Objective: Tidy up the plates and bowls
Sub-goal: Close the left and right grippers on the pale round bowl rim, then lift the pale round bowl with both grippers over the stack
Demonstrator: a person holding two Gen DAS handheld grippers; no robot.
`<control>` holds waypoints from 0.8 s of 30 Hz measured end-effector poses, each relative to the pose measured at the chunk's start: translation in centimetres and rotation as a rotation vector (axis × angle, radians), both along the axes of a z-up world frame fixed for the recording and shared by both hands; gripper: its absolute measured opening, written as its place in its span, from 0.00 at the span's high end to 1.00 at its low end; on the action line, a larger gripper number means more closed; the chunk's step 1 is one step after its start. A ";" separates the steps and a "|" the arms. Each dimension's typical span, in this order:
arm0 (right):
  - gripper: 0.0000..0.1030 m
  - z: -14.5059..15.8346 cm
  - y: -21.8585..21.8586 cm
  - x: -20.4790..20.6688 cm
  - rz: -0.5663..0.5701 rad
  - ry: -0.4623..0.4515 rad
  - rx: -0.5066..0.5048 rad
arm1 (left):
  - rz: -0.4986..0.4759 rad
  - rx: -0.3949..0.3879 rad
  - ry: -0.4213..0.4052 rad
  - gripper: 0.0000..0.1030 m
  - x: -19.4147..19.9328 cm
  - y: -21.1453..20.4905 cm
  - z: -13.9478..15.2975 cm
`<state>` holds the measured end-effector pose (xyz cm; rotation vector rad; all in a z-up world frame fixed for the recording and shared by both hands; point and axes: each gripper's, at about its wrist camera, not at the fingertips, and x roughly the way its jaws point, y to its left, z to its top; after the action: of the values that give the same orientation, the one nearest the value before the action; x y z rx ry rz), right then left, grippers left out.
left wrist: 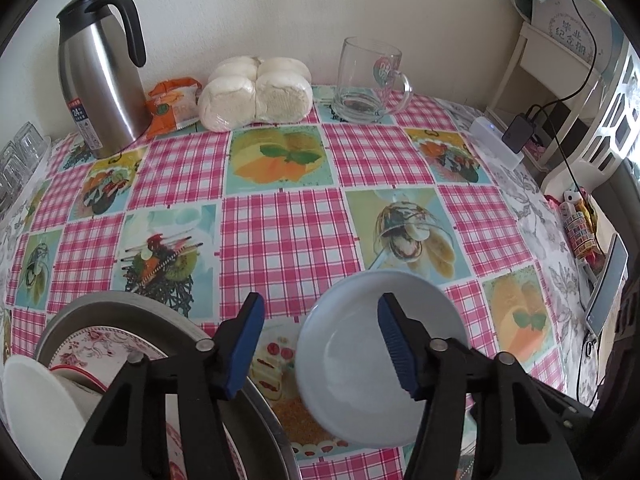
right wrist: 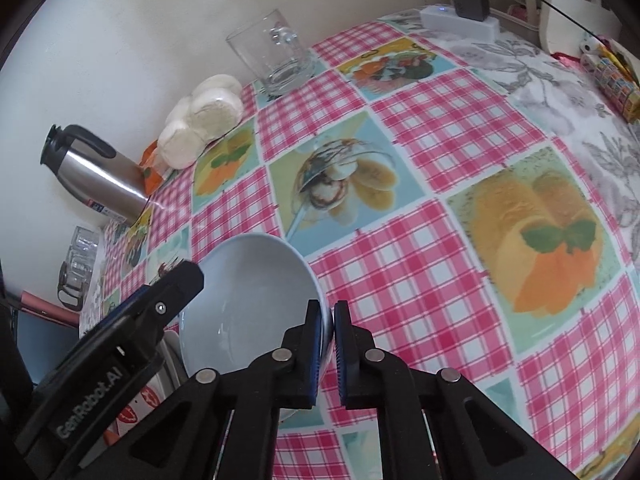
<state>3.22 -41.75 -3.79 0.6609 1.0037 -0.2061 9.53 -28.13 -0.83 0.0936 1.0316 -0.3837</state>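
The tabletop (left wrist: 280,232) is covered by a glossy oilcloth of pink-and-white gingham squares alternating with printed fruit and dessert panels, and is set against a plain cream wall; a white shelf unit with cables (left wrist: 560,92) is seen at the right. A pale blue round ceramic bowl (right wrist: 248,300) is held tilted above the cloth near the front edge, its smooth hollow turned towards the cameras. Its rim is pinched between the blue pads of the right hand-held gripper (right wrist: 327,344), whose jaws are clamped tight on it. The left hand-held gripper (left wrist: 320,344) is seen with its jaws standing apart; one finger (left wrist: 396,344) is inside the bowl, the other outside, neither clearly pressing. Just left of the bowl a round metal basin (left wrist: 120,304) holds a floral-patterned plate (left wrist: 100,344) and white dishes. Along the wall stand a stainless-steel thermos jug (left wrist: 96,80), an orange snack packet (left wrist: 172,104), a bag of white steamed buns (left wrist: 256,96) and a clear glass mug (left wrist: 368,80), all well apart from the bowl
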 end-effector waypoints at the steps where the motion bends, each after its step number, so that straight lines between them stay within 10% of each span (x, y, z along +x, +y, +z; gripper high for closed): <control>1: 0.93 0.0 -0.3 -0.1 -0.009 0.001 0.006 | -0.003 0.002 0.003 0.45 0.0 0.0 -0.1; 24: 0.93 -1.2 -0.9 -0.5 -0.031 0.060 0.004 | -0.047 -0.022 0.126 0.81 -0.2 -1.1 -3.9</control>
<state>2.68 -42.67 -5.02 0.6774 1.0520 -0.2528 9.37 -29.20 -4.70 0.0751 1.1505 -0.4481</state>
